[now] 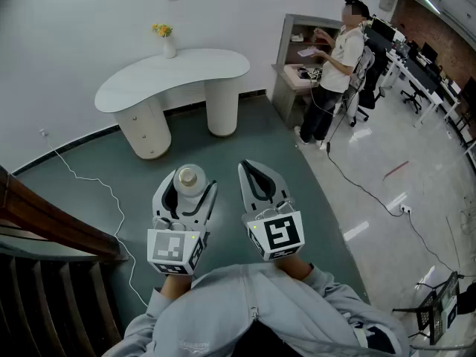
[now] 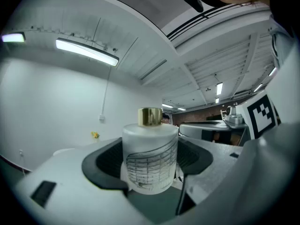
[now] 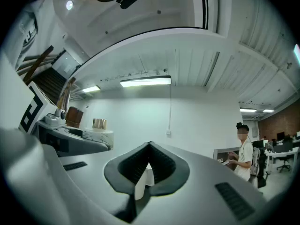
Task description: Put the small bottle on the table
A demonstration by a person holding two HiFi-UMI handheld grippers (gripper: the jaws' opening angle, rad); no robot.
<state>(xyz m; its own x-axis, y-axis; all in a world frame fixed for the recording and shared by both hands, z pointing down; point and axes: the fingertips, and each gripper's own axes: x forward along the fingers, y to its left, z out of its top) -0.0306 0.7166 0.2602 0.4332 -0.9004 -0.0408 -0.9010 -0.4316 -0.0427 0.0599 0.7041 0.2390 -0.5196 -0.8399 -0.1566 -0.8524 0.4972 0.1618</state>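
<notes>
Small frosted-glass bottle with gold cap (image 2: 150, 156) stands upright, clamped in left gripper (image 1: 190, 190), above green floor (image 1: 245, 136), well apart from white curved table (image 1: 186, 69). Right gripper (image 1: 250, 168) closed, empty. Risks: smooth glass slipping between the 2 jaws mid-carry; knocking flower vase (image 1: 168, 43) at table's far edge.

One small bottle (image 1: 189, 178), one white table (image 1: 208, 67), one vase (image 1: 169, 47), one person (image 1: 339, 62), one left tool (image 1: 187, 193), one right tool (image 1: 249, 171).
</notes>
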